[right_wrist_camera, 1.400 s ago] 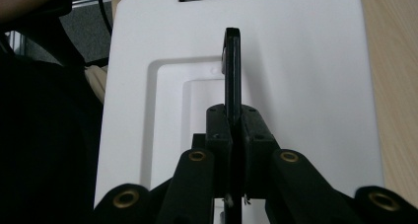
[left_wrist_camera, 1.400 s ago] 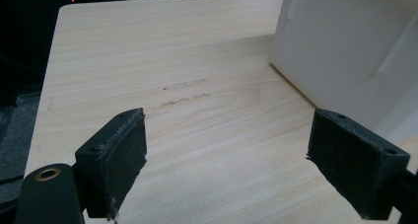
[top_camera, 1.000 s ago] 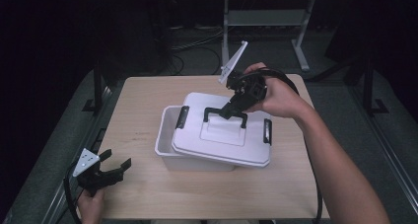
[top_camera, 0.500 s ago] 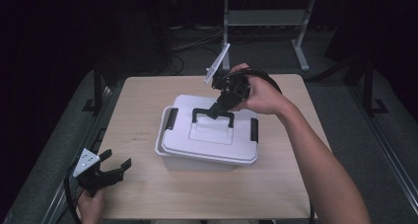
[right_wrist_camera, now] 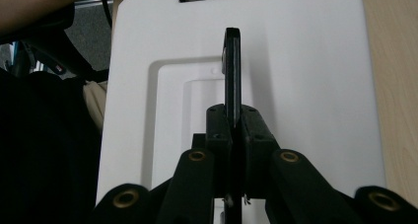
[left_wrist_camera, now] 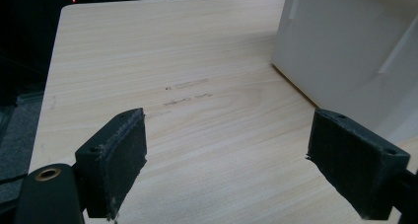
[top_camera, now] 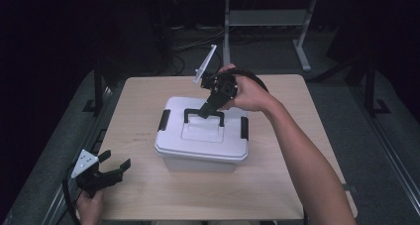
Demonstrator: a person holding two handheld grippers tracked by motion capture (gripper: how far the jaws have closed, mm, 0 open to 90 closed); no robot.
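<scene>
At frame centre, the white box (top_camera: 200,158) sits on the bench (top_camera: 148,106). The right tool (top_camera: 205,111) clamps the lid's black handle (top_camera: 189,113), probably to seat the lid (top_camera: 198,136) squarely. The left tool (top_camera: 110,169), jaws wide, idles at lower left, out of the way.

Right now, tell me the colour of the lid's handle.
Black: the handle shows best in the high view, on the white lid.
</scene>
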